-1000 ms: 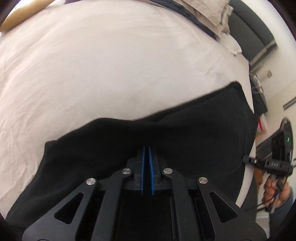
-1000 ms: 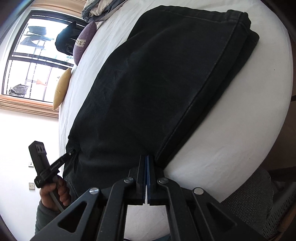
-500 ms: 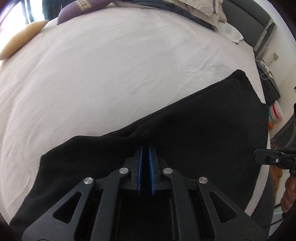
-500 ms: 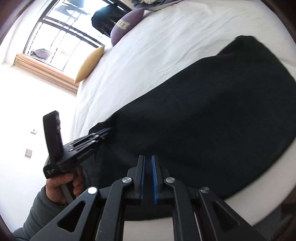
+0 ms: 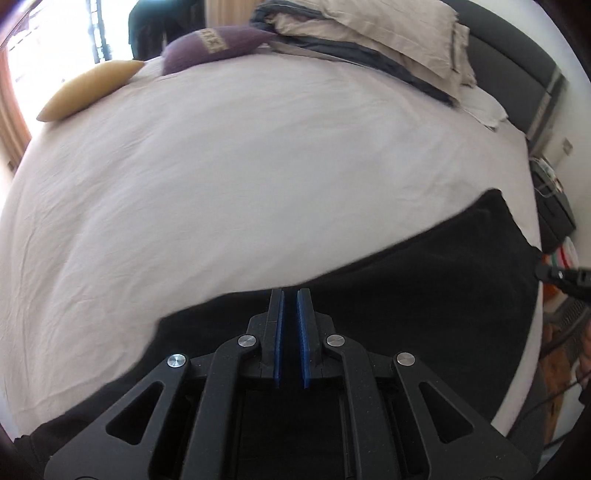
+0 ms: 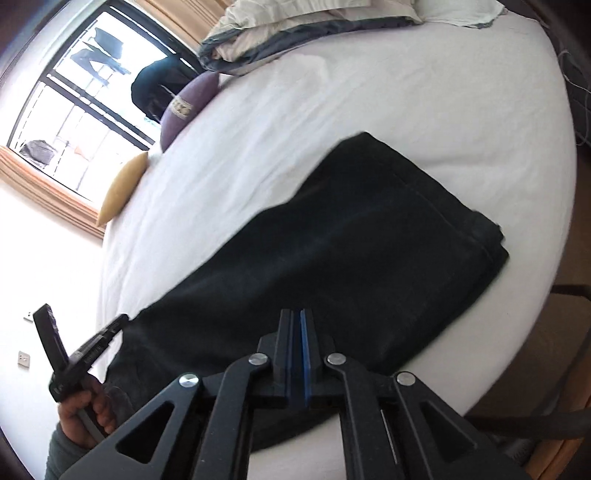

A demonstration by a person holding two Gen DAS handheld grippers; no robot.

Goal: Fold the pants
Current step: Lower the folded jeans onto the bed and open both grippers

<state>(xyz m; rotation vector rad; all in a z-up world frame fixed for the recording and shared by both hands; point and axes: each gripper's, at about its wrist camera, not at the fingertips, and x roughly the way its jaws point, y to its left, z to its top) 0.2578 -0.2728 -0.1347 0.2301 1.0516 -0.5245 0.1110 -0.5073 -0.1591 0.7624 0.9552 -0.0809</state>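
Bed: white-sheeted mattress (image 6: 424, 110) is carrying black denim pants (image 6: 351, 258) along its near edge.
Axis: lying crosswise before me, between both tools.
Left gripper (image 5: 290, 295): slightly parted, gripping nothing.
Right gripper (image 6: 296, 314): nearly pressed together, empty.

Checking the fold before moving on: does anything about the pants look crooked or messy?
Nothing stands out. The black pants lie flat on the white bed, far edges stacked at the corner.

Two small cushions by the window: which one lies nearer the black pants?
The yellow cushion lies nearer the pants. The purple cushion sits farther up the bed, by the folded bedding.
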